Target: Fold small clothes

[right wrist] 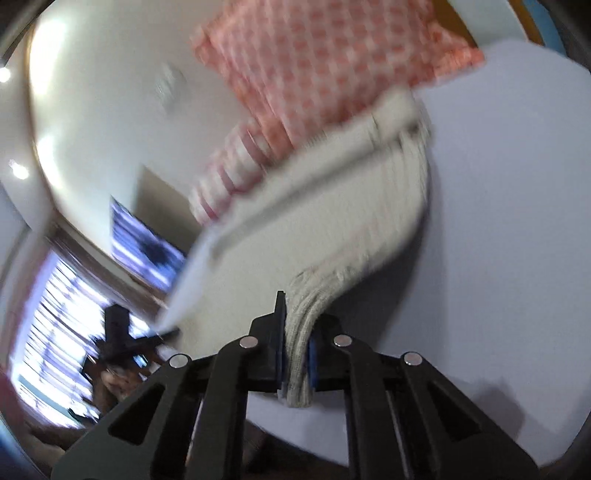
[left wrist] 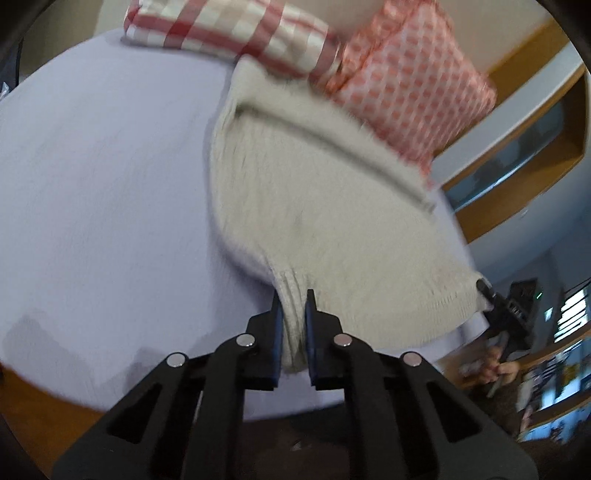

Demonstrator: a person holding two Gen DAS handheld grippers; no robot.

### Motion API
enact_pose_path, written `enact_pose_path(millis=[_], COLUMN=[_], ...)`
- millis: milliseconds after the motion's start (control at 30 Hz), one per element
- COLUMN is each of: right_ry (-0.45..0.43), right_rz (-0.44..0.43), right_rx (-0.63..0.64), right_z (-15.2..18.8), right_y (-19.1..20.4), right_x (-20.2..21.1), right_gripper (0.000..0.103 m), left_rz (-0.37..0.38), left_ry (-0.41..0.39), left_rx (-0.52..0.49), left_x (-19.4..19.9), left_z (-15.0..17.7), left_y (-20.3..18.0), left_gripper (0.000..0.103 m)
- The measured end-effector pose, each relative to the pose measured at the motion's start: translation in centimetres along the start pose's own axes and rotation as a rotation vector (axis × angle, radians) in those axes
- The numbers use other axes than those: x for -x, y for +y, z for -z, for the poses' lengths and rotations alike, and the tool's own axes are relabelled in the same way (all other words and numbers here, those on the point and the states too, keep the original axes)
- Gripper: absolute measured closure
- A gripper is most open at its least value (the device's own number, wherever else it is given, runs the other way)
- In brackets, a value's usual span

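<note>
Left wrist view shows each hand-held gripper, left (left wrist: 293, 325) and right (right wrist: 297, 354), pinching a hem corner of the cream knit garment (left wrist: 314, 206) mid-frame on the lavender counter (left wrist: 103, 184), its fold seemingly just begun.

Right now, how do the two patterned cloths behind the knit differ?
The checked cloth has broad red and cream squares; the dotted cloth has small orange spots on pale ground. The checked cloth lies left in the left wrist view, the dotted cloth right, overlapping the cream knit's far edge. Both lie on the pale sheet.

A pale lilac sheet (left wrist: 103, 206) carries what look like two red-patterned pillows (left wrist: 410, 85), blurred.
</note>
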State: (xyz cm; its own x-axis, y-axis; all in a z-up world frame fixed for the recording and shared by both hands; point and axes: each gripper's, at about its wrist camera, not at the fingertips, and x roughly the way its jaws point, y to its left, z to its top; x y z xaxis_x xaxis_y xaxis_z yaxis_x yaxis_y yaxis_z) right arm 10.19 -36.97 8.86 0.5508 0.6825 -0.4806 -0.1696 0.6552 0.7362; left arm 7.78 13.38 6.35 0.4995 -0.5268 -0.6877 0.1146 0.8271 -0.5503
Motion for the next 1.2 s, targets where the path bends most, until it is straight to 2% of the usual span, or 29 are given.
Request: enact_pose_path(millis=[167,233,333,467,600,667,733,767,833,867,900,933,967,1000,1067,1133,1200], right_ry=[-0.138,-0.18,-0.212,-0.214,-0.22,-0.142,-0.063,-0.052,-0.063,-0.069,-0.085,-0.117,-0.172,-0.221,-0.27,-0.243,-0.148], right_rz=[-0.04,-0.03,-0.002,0.058,0.181,0.263,0.311,0.305,0.276,0.279,0.293,0.314,0.344,0.336,0.276,0.246,0.256], right_rx=[0.02,0.019,0.001,-0.064,-0.129,-0.224,-0.326,-0.361,-0.337,-0.321,-0.307,-0.291,-0.268,-0.239,-0.161,-0.086,-0.007], right_z=[-6.8,-9.9,-13.6,-19.0,-22.7,-24.0,-24.3,-24.1,-24.3,-24.4,-24.5,-24.7,-24.8,-24.8,-24.7,-24.2,-23.1], right_y=[1.5,1.5,0.2,-2.8,-6.7,-9.7,-12.1,-13.0,-13.1,-12.9,-12.5,-12.0,-11.2,-10.4,-8.9,-7.5,-6.1], right_x=[-0.3,-1.9,-4.2,-9.8,-15.0,-18.0,-19.6,-19.8,-19.4,-19.0,-18.7,-18.2,-17.3,-16.4,-15.2,-15.2,-16.6], right_gripper=[0.094,0.094,0.094,0.094,0.094,0.091,0.087,0.086,0.072,0.061,0.03,0.006,0.005,0.005,0.005,0.005,0.005], left_rz=[-0.009,-0.016,-0.084,-0.153,-0.256,-0.308,-0.346,-0.356,-0.374,-0.383,-0.381,-0.37,-0.349,-0.325,-0.26,-0.217,-0.192], left_ry=[-0.147,-0.173,-0.205,-0.202,-0.18,-0.134,-0.142,-0.157,-0.192,-0.217,-0.234,-0.244,-0.25,-0.252,-0.244,-0.231,-0.199], left_rx=[-0.009,0.008,0.017,0.022,0.027,0.11,0.146,0.139,0.121,0.118,0.118,0.12,0.12,0.115,0.069,0.0,-0.084], left_x=[0.9,0.0,-3.1,-7.7,-13.4,-16.2,-16.6,-16.3,-15.3,-14.5,-13.8,-13.2,-12.6,-12.2,-11.9,-12.3,-13.6], left_z=[-7.2,-10.5,-16.3,-22.5,-27.9,-29.7,-30.1,-30.1,-30.0,-29.8,-29.5,-29.3,-28.7,-28.2,-26.9,-25.9,-25.1], left_y=[-1.2,-1.3,-1.4,-1.0,0.0,2.0,3.3,3.6,4.2,4.6,4.8,4.9,4.8,4.5,3.0,1.2,-1.3], left_gripper=[0.093,0.093,0.093,0.093,0.091,0.086,0.083,0.081,0.069,0.068,0.067,0.067,0.067,0.067,0.066,0.061,0.056])
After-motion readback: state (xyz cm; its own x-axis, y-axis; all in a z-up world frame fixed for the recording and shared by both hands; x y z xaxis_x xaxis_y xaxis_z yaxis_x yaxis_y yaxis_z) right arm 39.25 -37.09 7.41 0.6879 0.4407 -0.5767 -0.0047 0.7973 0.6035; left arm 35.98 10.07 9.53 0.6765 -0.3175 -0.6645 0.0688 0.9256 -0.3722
